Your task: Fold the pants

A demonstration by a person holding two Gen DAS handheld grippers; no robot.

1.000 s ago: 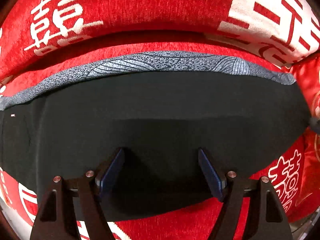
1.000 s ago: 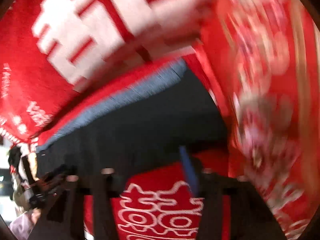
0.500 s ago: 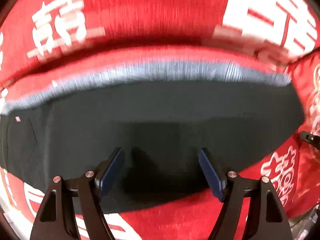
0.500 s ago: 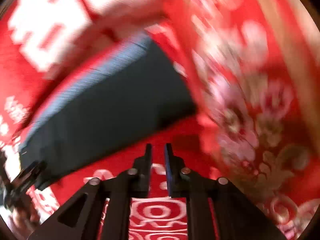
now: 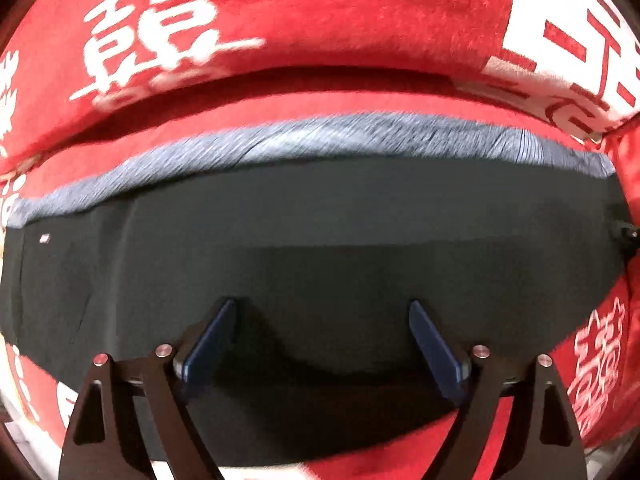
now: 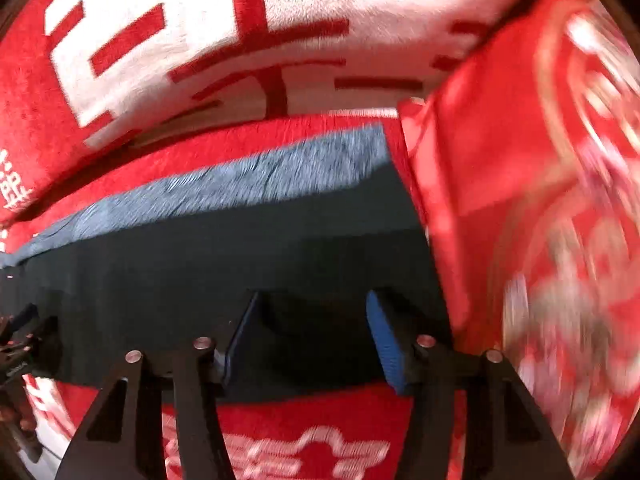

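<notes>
Red plush cover (image 5: 320, 20) with white characters carries the dark pants (image 5: 320, 240), folded flat. Left tool (image 5: 322, 308) widened; right tool (image 6: 312, 300), shut a moment ago, opens, both empty: fold released.

White double-happiness characters 囍 (image 5: 156, 36) cover the red blanket (image 5: 360, 24)

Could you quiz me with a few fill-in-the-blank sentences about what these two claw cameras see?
1. The pants are dark, with a ____ strip along the far edge.
2. They lie on a ____ blanket with white characters.
3. The left claw hangs over the pants with jaws opening and ____ between them.
4. The right claw has ____ pads.

Missing words: grey; red; nothing; blue
</notes>
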